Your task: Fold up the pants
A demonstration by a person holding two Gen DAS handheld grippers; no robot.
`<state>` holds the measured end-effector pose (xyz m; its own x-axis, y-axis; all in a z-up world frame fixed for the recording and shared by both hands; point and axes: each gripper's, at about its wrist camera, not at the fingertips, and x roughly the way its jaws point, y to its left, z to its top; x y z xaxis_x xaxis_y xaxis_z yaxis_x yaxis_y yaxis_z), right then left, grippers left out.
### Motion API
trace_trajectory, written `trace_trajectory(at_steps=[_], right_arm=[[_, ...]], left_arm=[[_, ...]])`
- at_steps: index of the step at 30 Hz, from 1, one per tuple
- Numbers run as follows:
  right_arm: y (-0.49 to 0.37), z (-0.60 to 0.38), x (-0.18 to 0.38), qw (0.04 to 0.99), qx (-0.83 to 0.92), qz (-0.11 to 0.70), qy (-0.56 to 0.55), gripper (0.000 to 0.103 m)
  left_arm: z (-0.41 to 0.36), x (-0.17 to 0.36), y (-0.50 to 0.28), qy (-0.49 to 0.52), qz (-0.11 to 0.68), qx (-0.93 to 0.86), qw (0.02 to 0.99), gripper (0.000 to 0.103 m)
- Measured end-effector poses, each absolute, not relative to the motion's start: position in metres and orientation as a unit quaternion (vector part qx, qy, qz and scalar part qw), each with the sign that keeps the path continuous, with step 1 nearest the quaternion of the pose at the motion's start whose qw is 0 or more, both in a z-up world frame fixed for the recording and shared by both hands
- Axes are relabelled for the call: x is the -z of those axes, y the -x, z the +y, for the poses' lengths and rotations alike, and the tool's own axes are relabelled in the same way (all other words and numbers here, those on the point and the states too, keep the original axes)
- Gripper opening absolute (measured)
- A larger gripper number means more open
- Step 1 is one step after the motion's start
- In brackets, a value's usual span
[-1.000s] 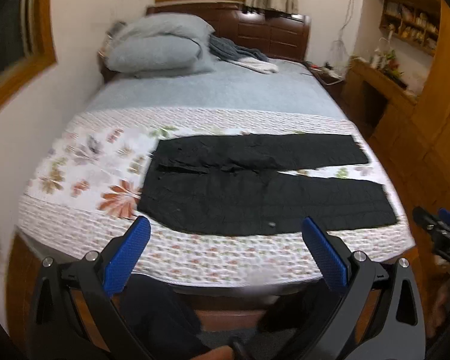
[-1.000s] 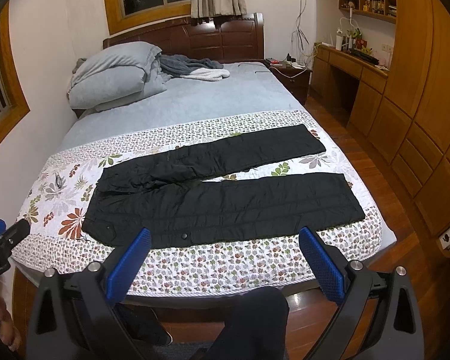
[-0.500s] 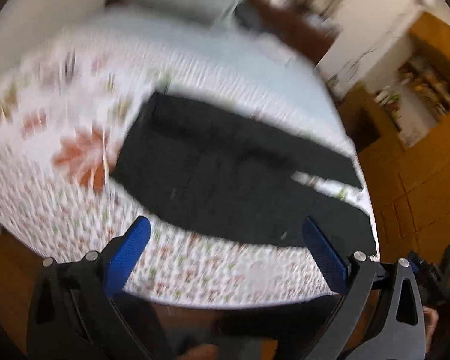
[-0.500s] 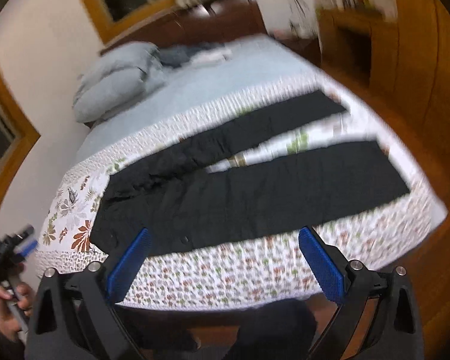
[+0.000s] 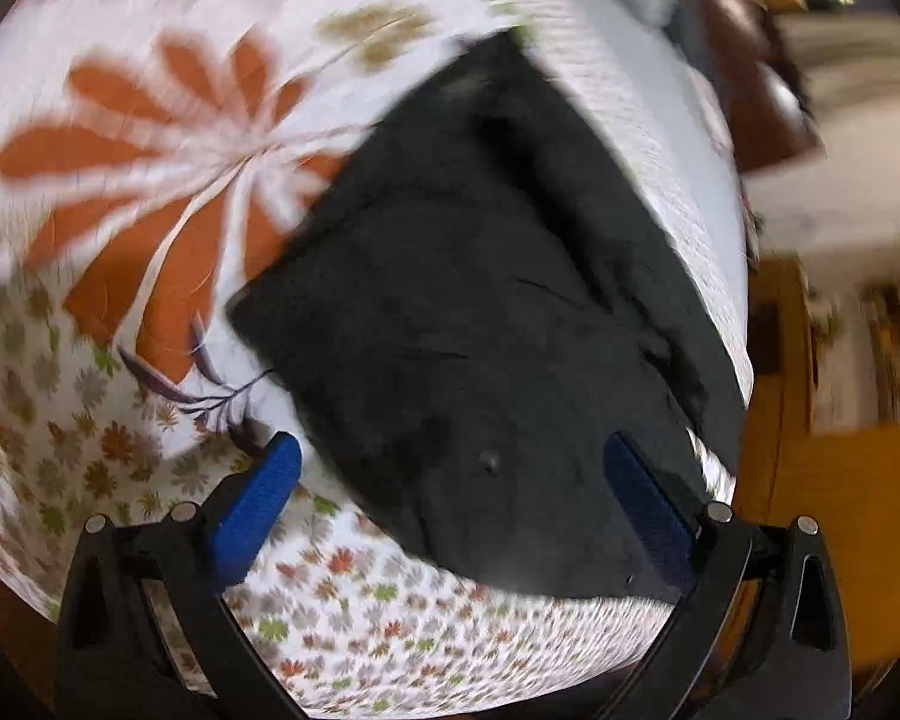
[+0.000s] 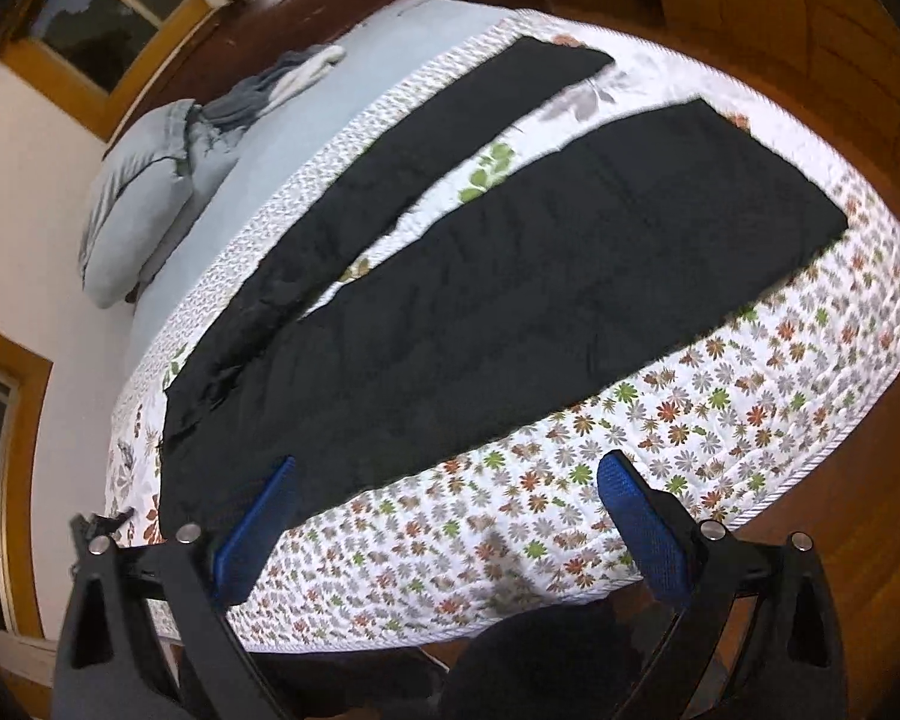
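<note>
Pants (image 6: 480,276) lie flat and unfolded on the flowered quilt (image 6: 720,420), black, legs parted in a narrow V. The left gripper (image 5: 450,468) is spread wide and holds nothing; its blue fingers (image 5: 258,492) hover over the waist end, whose corner edge points toward 9 o'clock. The right gripper (image 6: 447,495) is likewise wide apart and holds nothing, near the bed's front edge. From it, the leg hems lie toward 1 o'clock, the pillows (image 6: 144,204) toward 10. Bare quilt borders the near leg; wooden floor (image 6: 870,540) lies at 3 o'clock.
</note>
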<state>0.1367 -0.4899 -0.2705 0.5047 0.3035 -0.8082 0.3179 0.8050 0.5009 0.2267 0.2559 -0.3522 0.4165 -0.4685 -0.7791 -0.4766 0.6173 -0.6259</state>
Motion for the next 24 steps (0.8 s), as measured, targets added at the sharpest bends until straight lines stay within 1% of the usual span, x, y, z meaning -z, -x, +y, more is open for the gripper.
trace_trajectory(at_steps=[1, 4, 8, 10, 11, 13, 14, 15, 16, 17, 18, 20, 22, 24], right_arm=[[-0.139, -0.493, 0.274, 0.807, 0.005, 0.499, -0.316, 0.099], [-0.142, -0.504, 0.281, 0.804, 0.013, 0.499, -0.324, 0.099], [-0.141, -0.535, 0.289, 0.803, 0.024, 0.480, -0.352, 0.099], [-0.138, -0.555, 0.293, 0.799, 0.025, 0.461, -0.386, 0.099], [-0.134, -0.577, 0.297, 0.793, 0.029, 0.436, -0.424, 0.099], [-0.130, -0.604, 0.304, 0.783, 0.041, 0.412, -0.464, 0.099], [-0.127, -0.627, 0.312, 0.772, 0.053, 0.396, -0.495, 0.099], [-0.125, -0.641, 0.318, 0.764, 0.058, 0.385, -0.515, 0.099], [-0.123, -0.657, 0.325, 0.754, 0.067, 0.374, -0.536, 0.099], [-0.121, -0.667, 0.330, 0.749, 0.073, 0.368, -0.546, 0.099], [-0.121, -0.679, 0.338, 0.743, 0.077, 0.360, -0.559, 0.099], [-0.122, -0.694, 0.350, 0.735, 0.085, 0.352, -0.573, 0.100], [-0.127, -0.706, 0.362, 0.726, 0.082, 0.347, -0.588, 0.100], [-0.132, -0.713, 0.369, 0.724, 0.084, 0.348, -0.590, 0.100]], left_arm=[[0.258, 0.361, -0.230, 0.454, 0.541, -0.004, 0.708, 0.100], [0.256, 0.370, -0.236, 0.458, 0.545, -0.016, 0.702, 0.100], [0.241, 0.363, -0.248, 0.431, 0.548, -0.017, 0.717, 0.100], [0.236, 0.362, -0.253, 0.415, 0.553, -0.026, 0.722, 0.099], [0.234, 0.364, -0.256, 0.405, 0.553, -0.031, 0.727, 0.099], [0.232, 0.368, -0.255, 0.391, 0.554, -0.034, 0.734, 0.099], [0.230, 0.368, -0.255, 0.380, 0.556, -0.038, 0.738, 0.095], [0.227, 0.368, -0.256, 0.363, 0.561, -0.045, 0.743, 0.090], [0.224, 0.368, -0.256, 0.352, 0.564, -0.050, 0.745, 0.087], [0.222, 0.368, -0.256, 0.338, 0.568, -0.058, 0.748, 0.079], [0.224, 0.368, -0.256, 0.330, 0.571, -0.065, 0.749, 0.074], [0.229, 0.369, -0.253, 0.338, 0.568, -0.068, 0.747, 0.070], [0.232, 0.370, -0.253, 0.345, 0.566, -0.066, 0.746, 0.072], [0.234, 0.370, -0.250, 0.367, 0.551, -0.052, 0.748, 0.099]])
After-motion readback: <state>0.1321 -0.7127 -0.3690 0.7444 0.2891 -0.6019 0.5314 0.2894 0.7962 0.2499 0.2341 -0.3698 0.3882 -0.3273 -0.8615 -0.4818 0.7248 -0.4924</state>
